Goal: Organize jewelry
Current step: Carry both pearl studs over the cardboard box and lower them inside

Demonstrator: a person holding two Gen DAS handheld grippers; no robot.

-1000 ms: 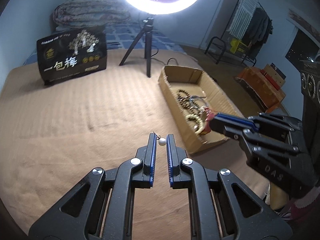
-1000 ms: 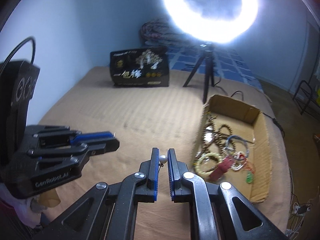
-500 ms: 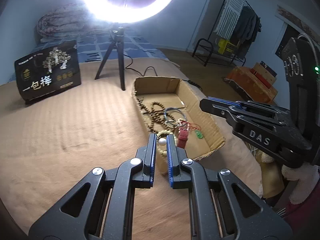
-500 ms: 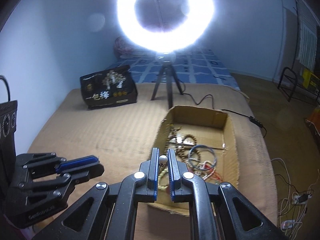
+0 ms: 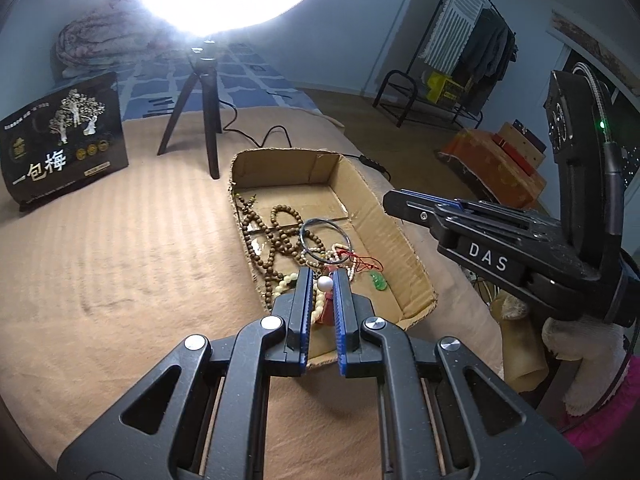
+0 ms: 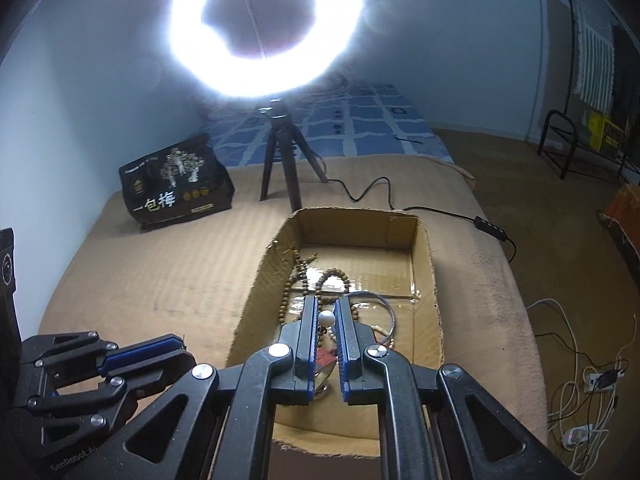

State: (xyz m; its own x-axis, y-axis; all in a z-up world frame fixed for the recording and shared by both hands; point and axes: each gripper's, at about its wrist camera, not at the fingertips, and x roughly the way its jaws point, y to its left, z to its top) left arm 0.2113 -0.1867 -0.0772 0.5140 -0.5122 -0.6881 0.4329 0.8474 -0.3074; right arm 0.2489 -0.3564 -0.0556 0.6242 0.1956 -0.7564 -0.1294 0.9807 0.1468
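Right gripper [image 5: 404,200] — "DAS"; black bag [image 5: 60,152] — "一包梅".

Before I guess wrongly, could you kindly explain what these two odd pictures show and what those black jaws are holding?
These are no robot arms: a person holds a hand-held gripper in each hand, each with a wide-angle camera looking along its jaws. One picture is from the left gripper, the other from the right gripper; each also sees the other at its edge. Both are shut, each on a small white pearl earring: the left pearl and the right pearl. Below lies a cardboard box on a tan blanket, holding wooden bead strings, a bangle and a green pendant. Behind stand a ring light and a black bag.
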